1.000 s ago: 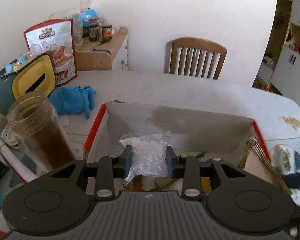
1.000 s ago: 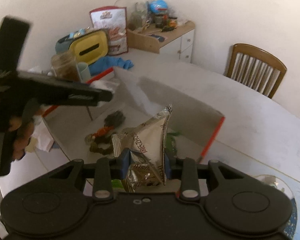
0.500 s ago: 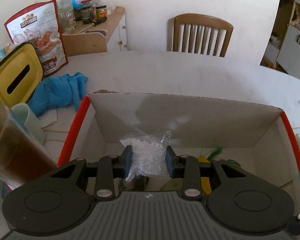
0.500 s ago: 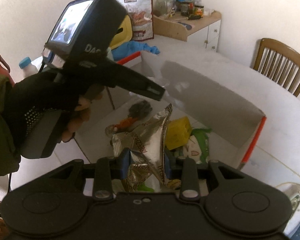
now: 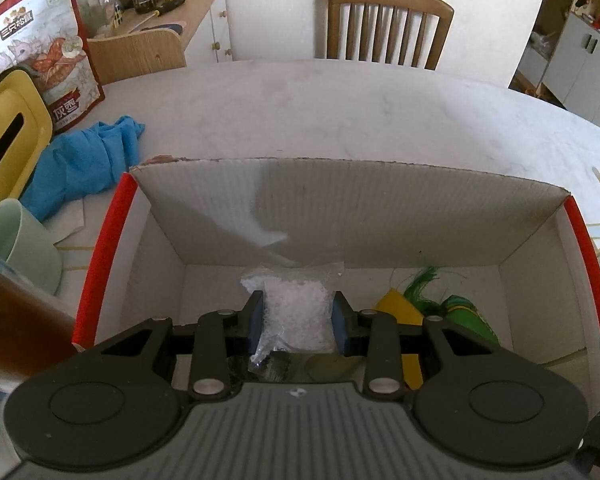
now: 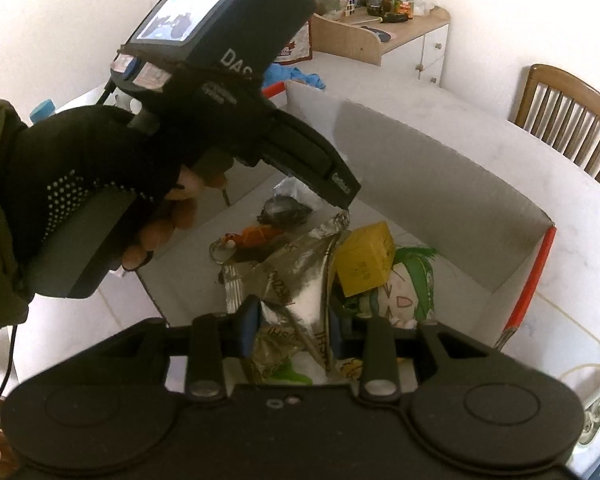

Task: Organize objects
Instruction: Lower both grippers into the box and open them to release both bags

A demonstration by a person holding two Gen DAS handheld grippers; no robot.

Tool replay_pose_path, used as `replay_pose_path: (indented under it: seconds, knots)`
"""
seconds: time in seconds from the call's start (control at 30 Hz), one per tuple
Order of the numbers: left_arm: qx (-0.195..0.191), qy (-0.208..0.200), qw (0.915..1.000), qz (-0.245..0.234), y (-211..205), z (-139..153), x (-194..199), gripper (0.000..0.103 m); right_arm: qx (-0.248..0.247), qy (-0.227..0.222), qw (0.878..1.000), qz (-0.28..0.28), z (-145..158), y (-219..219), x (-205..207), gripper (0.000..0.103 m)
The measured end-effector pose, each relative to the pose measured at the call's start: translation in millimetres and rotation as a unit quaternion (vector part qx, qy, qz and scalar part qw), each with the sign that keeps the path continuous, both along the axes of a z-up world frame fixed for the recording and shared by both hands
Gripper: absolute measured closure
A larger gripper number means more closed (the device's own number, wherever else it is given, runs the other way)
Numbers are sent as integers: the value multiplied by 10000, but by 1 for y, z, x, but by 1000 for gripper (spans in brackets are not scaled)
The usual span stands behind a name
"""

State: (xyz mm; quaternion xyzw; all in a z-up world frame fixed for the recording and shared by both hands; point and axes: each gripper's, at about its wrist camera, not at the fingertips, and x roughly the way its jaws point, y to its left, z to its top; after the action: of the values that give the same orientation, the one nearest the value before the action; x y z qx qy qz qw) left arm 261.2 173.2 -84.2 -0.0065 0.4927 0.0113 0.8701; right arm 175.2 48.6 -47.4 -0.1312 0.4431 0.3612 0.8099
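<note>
Several things are already laid in the cardboard box point(image 5: 380, 216), among them a yellow block point(image 6: 366, 258) and a green-haired doll point(image 6: 408, 284). Two items are yet to be released: a clear bag of white granules point(image 5: 298, 312) is clamped in the left gripper point(image 5: 298, 316) and a foil packet point(image 6: 296, 280) in the right gripper point(image 6: 292, 324), both held over the box interior. Bare floor is seen ahead of the left gripper up to the tall back wall, while the right gripper is crowded by the left hand point(image 6: 88, 184) alongside.
</note>
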Motion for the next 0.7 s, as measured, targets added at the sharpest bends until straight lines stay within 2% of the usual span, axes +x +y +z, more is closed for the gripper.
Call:
replay_pose_path:
  seconds: [0.2,0.27,0.3,0.33,0.7]
  knots:
    - [15,-59,10000,74,-1,2,-5,67,38,51,10000,-14,4,-4,0,64]
    - [7,-77,9999,124,-1,4,-7,59,73,53,10000,-33,6,-5,1,58]
    - [-7,-99,9999,138,0,6,-9,49,89,42,9999,-37,8,-6,1,51]
    - [-7,-146,9998,156,0,7,-11,42,105,8,9999,-36,9,-8,0,47]
    - [-110,-435,9989,117,-11,33,-36,42,272,-136,9995,-107,29,-22,-8,41]
